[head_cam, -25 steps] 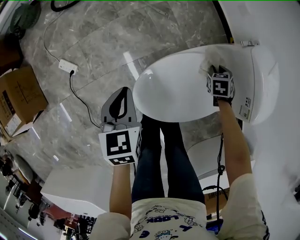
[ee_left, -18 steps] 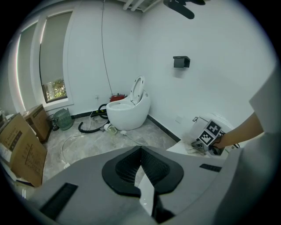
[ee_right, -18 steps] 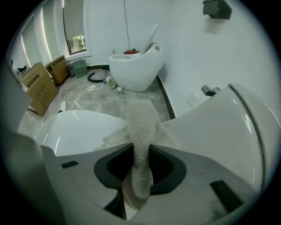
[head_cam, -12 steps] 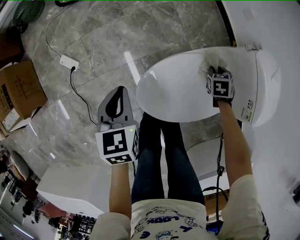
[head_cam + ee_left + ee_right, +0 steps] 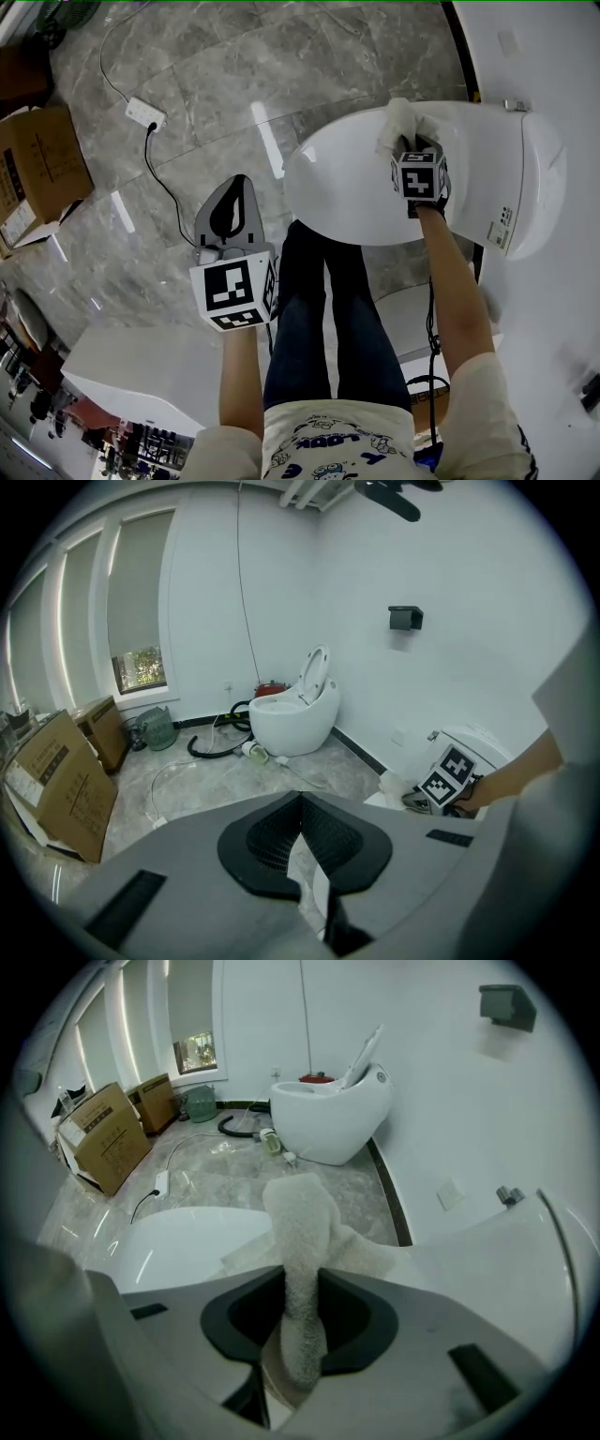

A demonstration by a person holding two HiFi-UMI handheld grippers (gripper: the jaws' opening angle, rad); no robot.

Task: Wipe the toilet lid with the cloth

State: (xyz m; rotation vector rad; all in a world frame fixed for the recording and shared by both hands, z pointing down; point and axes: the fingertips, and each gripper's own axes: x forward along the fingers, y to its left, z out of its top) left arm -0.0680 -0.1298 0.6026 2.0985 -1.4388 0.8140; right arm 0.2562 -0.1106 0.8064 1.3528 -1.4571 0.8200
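The white toilet lid (image 5: pixel 352 192) lies closed in front of me. A white fluffy cloth (image 5: pixel 397 122) rests on the lid's far part, with my right gripper (image 5: pixel 410 147) shut on it. In the right gripper view the cloth (image 5: pixel 300 1218) stands pinched between the jaws of the right gripper (image 5: pixel 302 1283) and spreads onto the lid (image 5: pixel 187 1241). My left gripper (image 5: pixel 231 217) hangs over the floor to the left of the toilet, shut, with nothing in it. From the left gripper (image 5: pixel 300 803) the right gripper's marker cube (image 5: pixel 450 772) shows at the right.
A power strip (image 5: pixel 145 112) with its cable lies on the grey marble floor (image 5: pixel 216 84). Cardboard boxes (image 5: pixel 37 178) stand at the left. A second toilet (image 5: pixel 333 1115) with its lid up stands by the far wall. The person's legs (image 5: pixel 328 309) are right before the bowl.
My right gripper has slid the cloth leftward across the lid. The left gripper has stayed about where it was.
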